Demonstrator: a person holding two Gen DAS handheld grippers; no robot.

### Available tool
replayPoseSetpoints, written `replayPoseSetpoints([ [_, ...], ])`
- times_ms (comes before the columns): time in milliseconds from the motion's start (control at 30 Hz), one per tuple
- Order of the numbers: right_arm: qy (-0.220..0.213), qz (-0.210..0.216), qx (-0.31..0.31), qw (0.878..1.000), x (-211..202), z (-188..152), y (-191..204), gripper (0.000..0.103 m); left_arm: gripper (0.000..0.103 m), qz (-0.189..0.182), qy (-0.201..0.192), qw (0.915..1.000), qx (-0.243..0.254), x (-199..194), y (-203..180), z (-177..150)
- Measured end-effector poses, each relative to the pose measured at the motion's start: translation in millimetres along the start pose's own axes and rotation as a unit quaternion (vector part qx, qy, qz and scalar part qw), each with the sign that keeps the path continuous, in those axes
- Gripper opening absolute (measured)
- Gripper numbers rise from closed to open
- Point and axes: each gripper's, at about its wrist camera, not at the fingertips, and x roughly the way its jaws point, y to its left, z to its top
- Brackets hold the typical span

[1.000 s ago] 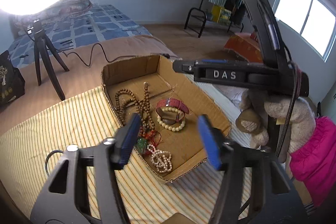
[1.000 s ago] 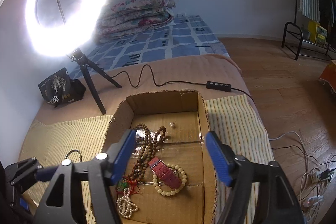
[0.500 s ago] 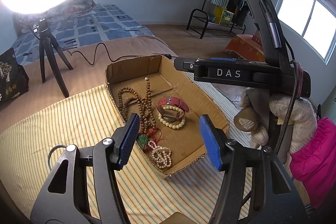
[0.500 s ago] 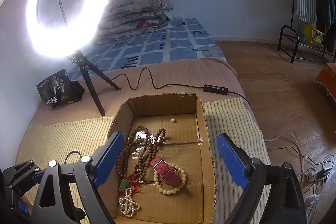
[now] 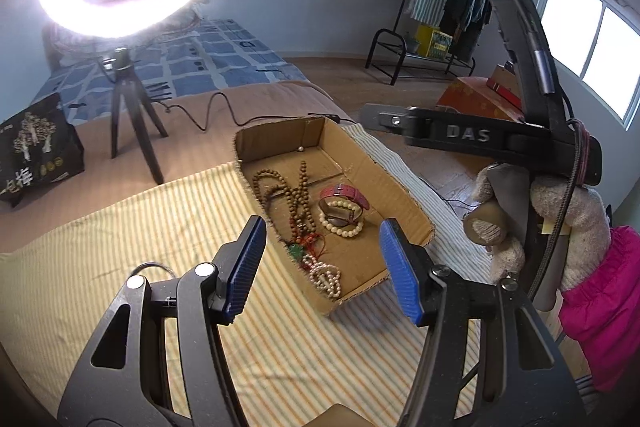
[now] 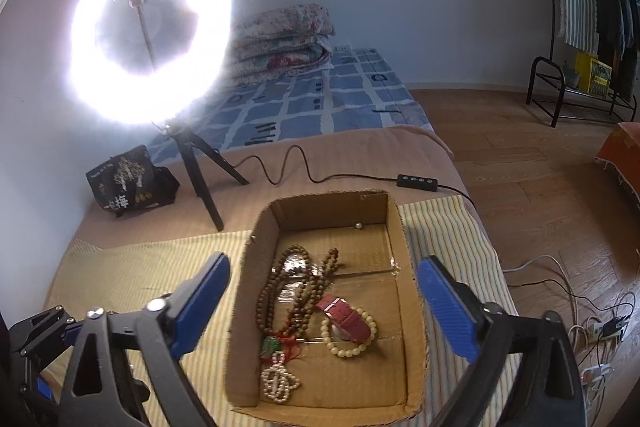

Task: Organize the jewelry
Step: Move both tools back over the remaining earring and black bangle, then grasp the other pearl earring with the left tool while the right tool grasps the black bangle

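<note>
Jewelry lies in a cardboard tray [image 6: 412, 267] on a striped cloth [image 5: 120, 247].
Both the left gripper [image 5: 322, 269] and the right gripper [image 6: 322, 311] hang above it, jaws spread wide and empty; inside lie wooden beads [image 6: 298, 291], a pink watch [image 6: 346, 319], a pearl bracelet [image 6: 352, 345] and a single loose bead [image 6: 359, 225].

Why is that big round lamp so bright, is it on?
Yes, on. The ring light glows white all around in both views, so brightly that it washes out the wall beside it. Its cable runs across the bed.
</note>
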Motion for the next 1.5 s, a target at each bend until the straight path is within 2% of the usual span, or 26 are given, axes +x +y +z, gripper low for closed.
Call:
replayPoseSetpoints([
  [367, -0.012, 0.016, -0.009, 1.0, -15, -1, 36, 0.103, 0.061, 0.042, -0.013, 0.9989, -0.017, -47, 48, -22],
  [633, 0.004, 0.036, -0.041, 0.999, 1, -6, 74, 0.103, 0.061, 0.097, -0.008, 0.9939, -0.052, -73, 110, -46],
  [833, 0.024, 0.058, -0.07, 0.996, 20, -12, 110, 0.103, 0.061, 0.119, 0.002, 0.9893, -0.085, -83, 147, -67],
  [1033, 0.047, 0.076, -0.095, 0.991, 45, -22, 145, 0.103, 0.061, 0.124, 0.007, 0.9878, -0.094, -84, 157, -87],
  [1133, 0.06, 0.086, -0.103, 0.989, 56, -29, 158, 0.103, 0.061, 0.121, 0.01, 0.9861, -0.113, -83, 160, -104],
  [1333, 0.092, 0.098, -0.113, 0.984, 82, -48, 178, 0.103, 0.06, 0.119, 0.043, 0.9853, -0.115, -63, 154, -135],
  [1433, 0.109, 0.103, -0.116, 0.982, 94, -59, 182, 0.103, 0.05, 0.117, 0.058, 0.9856, -0.108, -54, 149, -144],
  [1500, 0.118, 0.103, -0.121, 0.98, 102, -66, 185, 0.103, 0.048, 0.116, 0.068, 0.9858, -0.102, -47, 147, -150],
])
